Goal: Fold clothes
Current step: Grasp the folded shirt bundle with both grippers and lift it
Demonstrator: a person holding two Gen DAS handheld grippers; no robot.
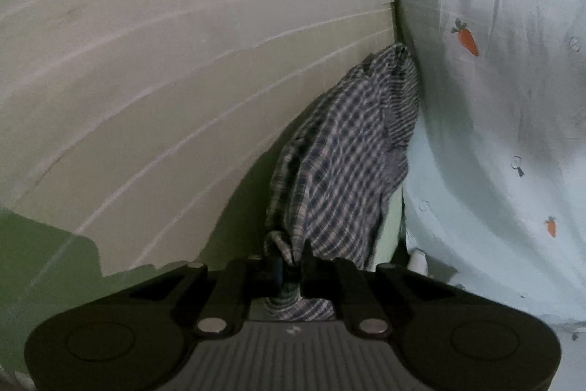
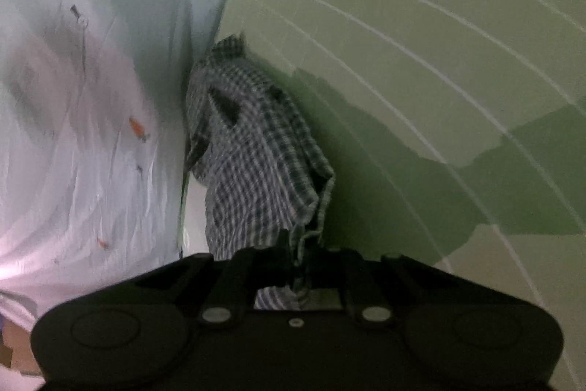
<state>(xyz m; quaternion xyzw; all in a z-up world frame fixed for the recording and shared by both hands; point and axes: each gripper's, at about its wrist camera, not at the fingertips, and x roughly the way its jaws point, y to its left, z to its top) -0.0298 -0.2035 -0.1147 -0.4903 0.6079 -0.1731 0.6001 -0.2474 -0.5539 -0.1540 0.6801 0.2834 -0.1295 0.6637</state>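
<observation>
Here both jaws pinch the checked cloth [image 1: 340, 152].

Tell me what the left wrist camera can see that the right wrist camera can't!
Only the left wrist view shows the left tool, pinching a bunched edge of the blue-and-white checked cloth garment. Only the right wrist view shows the right tool, pinching another edge of that garment, and a dark shadow on the pale tiled floor. Both show the garment hanging beside a white sheet printed with orange carrots.
</observation>
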